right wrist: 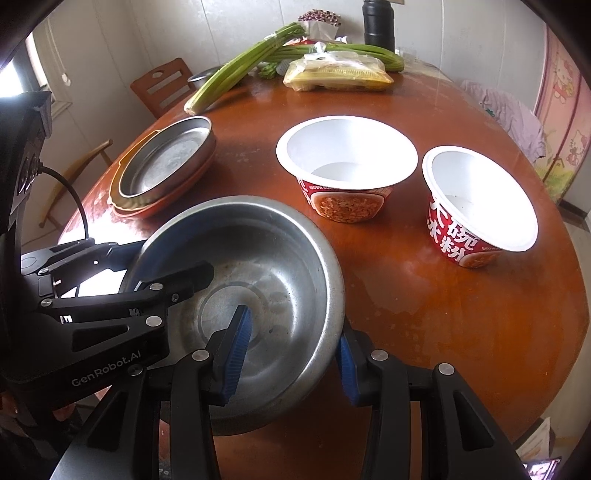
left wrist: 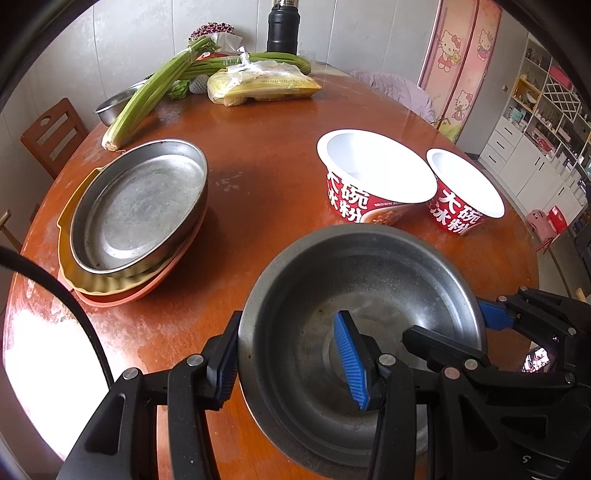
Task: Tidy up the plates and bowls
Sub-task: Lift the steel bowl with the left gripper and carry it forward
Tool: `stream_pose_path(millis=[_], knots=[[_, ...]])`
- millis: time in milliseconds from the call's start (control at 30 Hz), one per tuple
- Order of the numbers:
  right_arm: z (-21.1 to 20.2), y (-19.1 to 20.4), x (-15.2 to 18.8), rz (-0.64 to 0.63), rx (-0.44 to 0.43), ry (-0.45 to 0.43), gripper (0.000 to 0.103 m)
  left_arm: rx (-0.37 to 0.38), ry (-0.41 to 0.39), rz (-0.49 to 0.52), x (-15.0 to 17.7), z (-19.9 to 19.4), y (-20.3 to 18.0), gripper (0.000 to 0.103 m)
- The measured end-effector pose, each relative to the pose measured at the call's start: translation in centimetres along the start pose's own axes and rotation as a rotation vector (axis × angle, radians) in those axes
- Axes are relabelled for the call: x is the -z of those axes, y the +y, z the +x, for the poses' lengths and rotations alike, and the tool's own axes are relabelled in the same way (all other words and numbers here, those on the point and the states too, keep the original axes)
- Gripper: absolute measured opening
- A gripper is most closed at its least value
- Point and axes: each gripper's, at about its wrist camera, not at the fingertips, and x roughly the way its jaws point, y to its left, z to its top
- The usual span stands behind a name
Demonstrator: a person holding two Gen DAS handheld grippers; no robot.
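Note:
A large steel bowl [left wrist: 369, 280] [right wrist: 258, 251] is held near the front of the round wooden table [left wrist: 258, 155]. My left gripper [left wrist: 288, 363] [right wrist: 173, 258] is shut on its left rim, one pad outside and one inside. Across from it, my right gripper [right wrist: 291, 360] [left wrist: 458, 325] is shut on the right rim the same way. To the left, a steel dish [left wrist: 140, 206] [right wrist: 166, 158] rests on a yellow plate and an orange plate. Two empty red-and-white paper bowls [left wrist: 373, 173] [left wrist: 465, 184] [right wrist: 347, 155] [right wrist: 480, 199] stand side by side at the right.
At the far side lie celery stalks [left wrist: 155, 92], a plastic bag of yellow food [left wrist: 262, 86], a small steel basin [left wrist: 114, 103] and a black flask [left wrist: 282, 29]. A wooden chair [left wrist: 55, 133] stands beyond the table's left edge.

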Motion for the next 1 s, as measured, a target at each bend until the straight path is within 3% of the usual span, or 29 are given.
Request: stream_pose_path(millis=[1000], knots=[[-2.1,-1.7,-0.6,0.075,-0.023,-0.066,0.047,-0.005,-0.041,-0.006,-0.6,-2.0,0.2,0.049]])
